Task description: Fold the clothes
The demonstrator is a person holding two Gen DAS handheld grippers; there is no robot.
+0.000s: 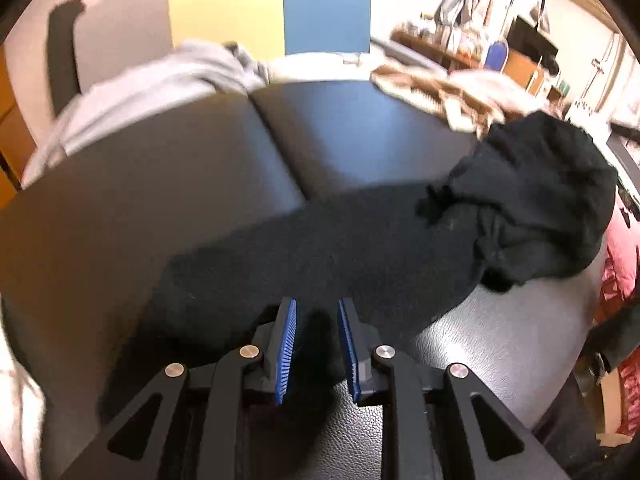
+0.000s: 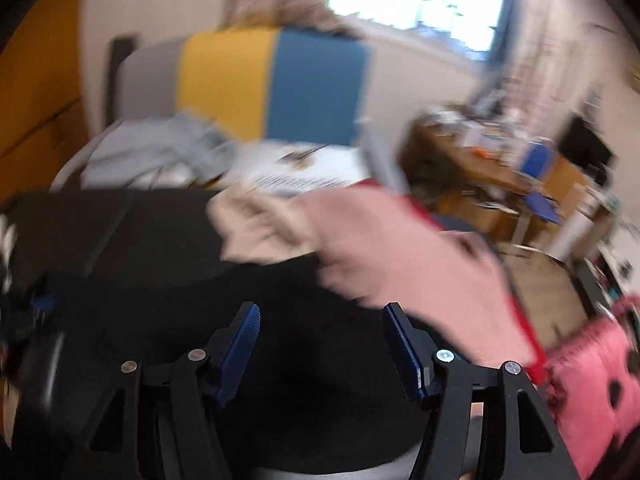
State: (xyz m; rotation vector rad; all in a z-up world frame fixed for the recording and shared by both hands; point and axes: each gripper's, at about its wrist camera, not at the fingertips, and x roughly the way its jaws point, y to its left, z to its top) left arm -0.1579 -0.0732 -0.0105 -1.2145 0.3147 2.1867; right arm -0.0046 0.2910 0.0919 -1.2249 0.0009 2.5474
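In the left wrist view, the left gripper (image 1: pixel 316 344) was clamped on a fold of the black garment (image 1: pixel 320 248), which lay spread over the dark padded table (image 1: pixel 200 152) and bunched up toward three o'clock. A grey garment (image 1: pixel 160 80) sat at eleven o'clock, a brown patterned cloth (image 1: pixel 436 92) at one.

In the blurred right wrist view, the right gripper (image 2: pixel 320 344) stood with jaws apart over the black garment (image 2: pixel 280 312), nothing between them. A pink garment (image 2: pixel 400 248) lay at two o'clock.
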